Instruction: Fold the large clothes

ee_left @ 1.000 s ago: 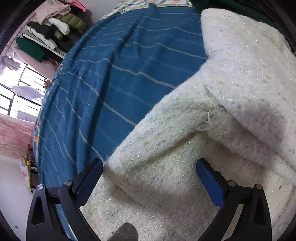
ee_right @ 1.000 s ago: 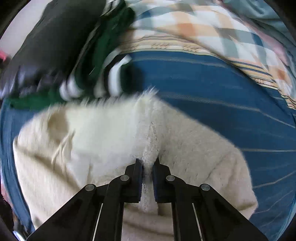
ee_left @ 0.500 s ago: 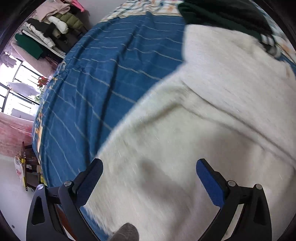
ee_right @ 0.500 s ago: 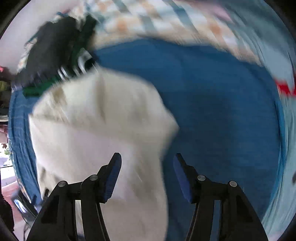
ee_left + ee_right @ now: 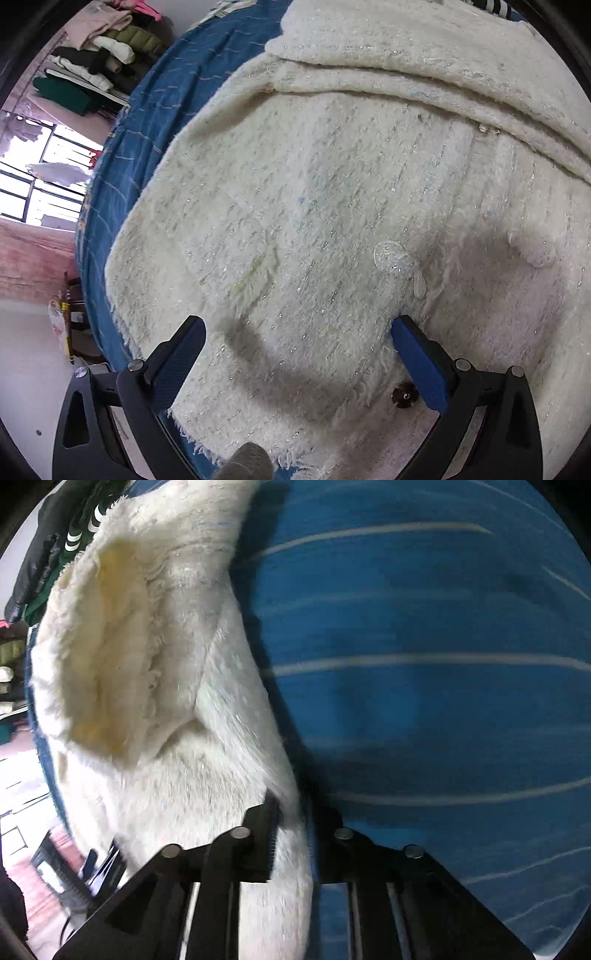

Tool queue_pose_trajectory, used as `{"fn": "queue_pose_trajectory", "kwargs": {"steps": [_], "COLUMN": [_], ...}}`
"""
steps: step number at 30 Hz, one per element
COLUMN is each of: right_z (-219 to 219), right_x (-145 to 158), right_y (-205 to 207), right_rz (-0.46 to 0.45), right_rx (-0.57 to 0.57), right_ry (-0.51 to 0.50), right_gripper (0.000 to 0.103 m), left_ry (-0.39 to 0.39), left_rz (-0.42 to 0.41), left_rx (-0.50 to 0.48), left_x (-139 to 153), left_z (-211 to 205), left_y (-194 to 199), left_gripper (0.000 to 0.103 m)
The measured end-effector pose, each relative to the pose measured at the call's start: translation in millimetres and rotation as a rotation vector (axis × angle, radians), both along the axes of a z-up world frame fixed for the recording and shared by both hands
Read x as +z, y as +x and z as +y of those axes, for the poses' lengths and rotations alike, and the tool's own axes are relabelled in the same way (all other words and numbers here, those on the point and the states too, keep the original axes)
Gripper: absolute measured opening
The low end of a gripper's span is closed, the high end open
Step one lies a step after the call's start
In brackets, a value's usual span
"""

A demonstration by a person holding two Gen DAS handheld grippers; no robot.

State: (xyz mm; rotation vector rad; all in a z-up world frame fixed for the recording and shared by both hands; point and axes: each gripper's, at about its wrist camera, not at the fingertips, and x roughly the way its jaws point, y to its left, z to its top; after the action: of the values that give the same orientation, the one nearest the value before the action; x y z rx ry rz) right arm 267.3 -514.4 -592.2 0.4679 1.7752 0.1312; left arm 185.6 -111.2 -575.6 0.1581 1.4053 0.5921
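Observation:
A cream fuzzy knit garment (image 5: pixel 332 192) lies partly folded on the blue striped bedspread (image 5: pixel 173 85). My left gripper (image 5: pixel 295 343) is open just above the garment's near hem, with fabric between the wide-spread blue pads and nothing held. A dark button (image 5: pixel 405 396) sits by the right pad. In the right wrist view the same garment (image 5: pixel 155 701) drapes at the left, its pale lining showing. My right gripper (image 5: pixel 291 834) is shut on the garment's right edge, beside the bare bedspread (image 5: pixel 443 664).
A rack of stacked clothes (image 5: pixel 96 59) and a bright window (image 5: pixel 48 173) stand beyond the bed's left edge. Dark green and black striped clothes (image 5: pixel 70 528) lie at the far end of the bed. Floor shows at lower left (image 5: pixel 33 369).
My right gripper opened half a second ago and has now closed on the garment's right edge. My left gripper stayed open and moved in over the garment, nearer its hem.

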Motion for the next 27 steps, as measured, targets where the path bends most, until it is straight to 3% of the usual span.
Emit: {"fn": "queue_pose_trajectory", "kwargs": {"steps": [2,4,6,10,11,12,14,15,18,22,25,27], "right_z": [1,10,19,29,31,35,21,15,-14,-69,-107,-125], "right_x": [3,-11,-31,-18,-11,-2,25,34,52,50,44,40], "right_y": [-13,-31,-53,-52,-50,-48,-54,-60,-80,-106,-118,-119], "right_rz": [0.001,0.056,0.101,0.055,0.042,0.023,-0.065,-0.099,-0.139,-0.068,-0.026,-0.005], "right_rx": [0.015,0.073,0.134,0.217,0.244,0.276,0.325,0.349,0.39,0.309,0.235,0.192], "right_ry": [0.07,0.086,0.055,0.013,0.0,-0.032,-0.114,-0.16,-0.262,-0.296,-0.312,-0.322], "right_gripper": [0.054,0.053,0.027,0.024,0.028,0.044,0.065,0.07,0.072,0.073,0.073,0.073], "left_ry": [0.02,0.043,0.057,0.127,0.145,0.17,0.217,0.24,0.255,0.201,0.155,0.141], "left_rz": [-0.004,-0.003,0.0,0.022,0.025,0.028,0.027,0.028,0.037,0.054,0.083,0.106], "left_rx": [0.007,0.014,0.016,0.005,-0.002,-0.016,-0.053,-0.083,-0.18,-0.332,-0.439,-0.46], "left_x": [1,4,6,18,23,32,50,59,77,83,66,49], "left_z": [-4,-6,-11,-29,-33,-44,-68,-88,-146,-233,-292,-309], "left_y": [0,-3,-8,-27,-32,-38,-49,-57,-73,-91,-98,-96], "left_gripper": [0.103,0.103,0.103,0.103,0.103,0.103,0.103,0.103,0.103,0.103,0.103,0.103]}}
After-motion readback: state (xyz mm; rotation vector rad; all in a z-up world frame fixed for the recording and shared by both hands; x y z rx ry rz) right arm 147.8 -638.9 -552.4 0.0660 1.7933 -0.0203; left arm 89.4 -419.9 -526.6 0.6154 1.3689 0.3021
